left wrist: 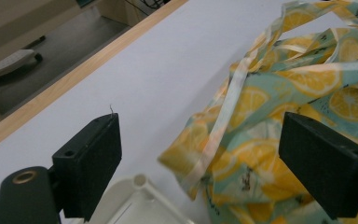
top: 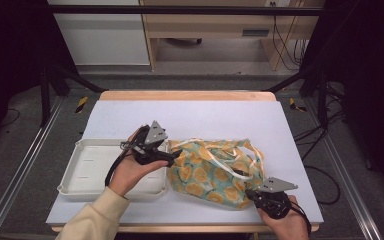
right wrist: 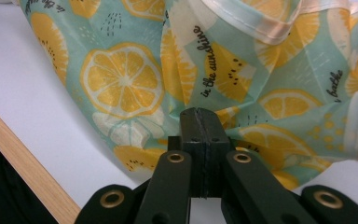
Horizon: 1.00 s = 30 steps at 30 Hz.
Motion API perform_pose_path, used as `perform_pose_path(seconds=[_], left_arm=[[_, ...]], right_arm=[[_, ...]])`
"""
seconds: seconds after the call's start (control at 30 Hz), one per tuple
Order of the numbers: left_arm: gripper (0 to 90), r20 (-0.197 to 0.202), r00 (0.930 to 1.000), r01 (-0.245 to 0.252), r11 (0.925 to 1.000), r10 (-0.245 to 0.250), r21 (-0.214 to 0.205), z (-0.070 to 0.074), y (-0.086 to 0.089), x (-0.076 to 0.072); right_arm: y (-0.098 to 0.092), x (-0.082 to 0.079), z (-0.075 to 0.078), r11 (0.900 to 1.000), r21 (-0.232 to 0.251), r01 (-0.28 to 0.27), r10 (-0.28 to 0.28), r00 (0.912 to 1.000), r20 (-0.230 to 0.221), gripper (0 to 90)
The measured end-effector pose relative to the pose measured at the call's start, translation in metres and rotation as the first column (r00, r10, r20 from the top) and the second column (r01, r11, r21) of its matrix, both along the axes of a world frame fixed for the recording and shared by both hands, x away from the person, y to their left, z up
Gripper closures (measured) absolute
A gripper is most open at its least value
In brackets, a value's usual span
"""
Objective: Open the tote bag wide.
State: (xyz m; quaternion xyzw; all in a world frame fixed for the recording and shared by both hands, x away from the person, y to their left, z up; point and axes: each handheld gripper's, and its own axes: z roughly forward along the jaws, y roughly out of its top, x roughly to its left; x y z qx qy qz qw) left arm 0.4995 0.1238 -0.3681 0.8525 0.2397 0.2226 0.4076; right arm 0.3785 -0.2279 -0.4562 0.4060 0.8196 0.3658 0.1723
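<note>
A cloth bag (top: pixel 215 172) printed with lemon slices on pale green, with cream straps, lies crumpled on the white table top. My right gripper (top: pixel 250 192) sits at the bag's near right corner. In the right gripper view its jaws (right wrist: pixel 200 114) are pressed together, and the bag's (right wrist: pixel 121 79) folds run into their tips. My left gripper (top: pixel 173 156) is held above the bag's left end with its jaws wide apart. In the left gripper view that gripper (left wrist: pixel 205 158) has the bag's (left wrist: pixel 307 84) left corner between its jaws, untouched.
An empty white plastic tray (top: pixel 70 175) lies left of the bag, under my left hand; its corner (left wrist: pixel 140 200) appears in the left gripper view. The white table top (top: pixel 205 117) has a wooden strip along its far and near edges. Metal rails run along both sides.
</note>
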Motion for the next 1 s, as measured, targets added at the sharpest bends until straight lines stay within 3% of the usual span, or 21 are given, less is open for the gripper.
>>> perform_pose_path(seconds=[0.07, 0.13, 0.23, 0.3, 0.33, 0.4, 0.43, 0.57, 0.6, 0.63, 0.67, 0.7, 0.73, 0.8, 0.83, 0.9, 0.97, 1.0], left_arm=[[11.7, -0.015, 0.9995, 0.027, 0.9995, -0.027, 0.018, -0.001, -0.009, 0.006], [10.9, -0.059, 0.9965, 0.059, 0.9982, -0.059, 0.009, -0.005, -0.019, 0.015], [12.2, -0.072, 0.9941, 0.082, 0.9965, -0.081, 0.013, -0.007, -0.026, 0.018], [13.6, -0.11, 0.9848, 0.134, 0.9909, -0.134, -0.006, -0.01, -0.032, 0.02], [18.4, -0.139, 0.9783, 0.155, 0.9879, -0.153, 0.004, -0.013, -0.036, 0.02], [27.2, -0.16, 0.9759, 0.156, 0.9871, -0.148, 0.038, -0.017, -0.039, 0.02], [30.3, -0.16, 0.9759, 0.156, 0.9871, -0.148, 0.038, -0.017, -0.039, 0.02], [59.8, -0.177, 0.9771, 0.132, 0.9888, -0.118, 0.07, -0.021, -0.039, 0.012], [59.8, -0.174, 0.9779, 0.13, 0.9887, -0.116, 0.074, -0.021, -0.038, 0.007], [66.4, -0.168, 0.9796, 0.124, 0.9897, -0.11, 0.072, -0.022, -0.035, 0.003], [77.8, -0.169, 0.9791, 0.121, 0.9919, -0.113, 0.037, -0.023, -0.029, -0.006], [82.4, -0.169, 0.9791, 0.121, 0.9919, -0.113, 0.037, -0.023, -0.029, -0.006], [84.9, -0.131, 0.9852, 0.116, 0.9924, -0.11, 0.041, -0.024, -0.023, -0.018], [86.0, -0.097, 0.9878, 0.125, 0.9915, -0.122, 0.034, -0.027, -0.016, -0.037], [86.1, -0.097, 0.9878, 0.125, 0.9915, -0.122, 0.034, -0.027, -0.016, -0.037], [86.1, -0.086, 0.9873, 0.136, 0.9907, -0.134, 0.015, -0.033, -0.006, -0.057], [86.1, -0.082, 0.987, 0.138, 0.9905, -0.138, -0.006, -0.039, 0.0, -0.07], [86.2, -0.068, 0.9891, 0.13, 0.9914, -0.131, -0.016, -0.048, 0.005, -0.079]], right_arm=[[-0.001, 0.0, 0.0, 1.0, 0.0, -0.005, 0.005, 1.0, 0.004, 90.0], [-0.002, -0.001, 0.0, 1.0, 0.004, -0.008, 0.008, 1.0, 0.006, 90.0], [-0.002, -0.001, 0.0, 0.9999, 0.004, -0.014, 0.014, 0.9999, 0.007, 90.0], [-0.002, -0.002, 0.0, 0.9999, 0.006, -0.015, 0.015, 0.9999, 0.006, 90.0], [-0.002, -0.001, 0.0, 0.9998, 0.008, -0.018, 0.018, 0.9998, 0.013, 90.0], [-0.003, -0.002, 0.0, 0.9998, 0.009, -0.02, 0.02, 0.9997, 0.013, 90.0], [-0.003, -0.002, 0.0, 0.9998, 0.009, -0.02, 0.02, 0.9997, 0.013, 90.0], [-0.002, -0.002, 0.001, 0.9997, 0.01, -0.022, 0.022, 0.9996, 0.015, 90.0], [-0.003, -0.002, 0.0, 0.9997, 0.008, -0.021, 0.021, 0.9997, 0.015, 90.0], [-0.002, -0.002, 0.0, 0.9998, 0.004, -0.02, 0.02, 0.9997, 0.016, 90.0], [-0.002, -0.002, 0.0, 0.9998, 0.007, -0.02, 0.02, 0.9996, 0.018, 90.0], [-0.002, -0.002, 0.0, 0.9998, 0.007, -0.02, 0.02, 0.9996, 0.018, 90.0], [-0.002, -0.002, 0.001, 0.9998, 0.014, -0.013, 0.013, 0.9996, 0.025, 90.0], [-0.002, -0.002, 0.002, 0.9997, 0.022, -0.008, 0.007, 0.9993, 0.036, 89.9], [-0.002, -0.002, 0.002, 0.9997, 0.022, -0.008, 0.007, 0.9993, 0.036, 89.9], [-0.003, -0.002, 0.003, 0.9996, 0.029, -0.001, 0.0, 0.9988, 0.049, 88.3], [-0.004, -0.002, 0.004, 0.9993, 0.038, -0.003, 0.0, 0.9981, 0.062, 84.7], [-0.003, -0.002, 0.006, 0.9991, 0.043, 0.004, -0.007, 0.9975, 0.071, 77.6]])
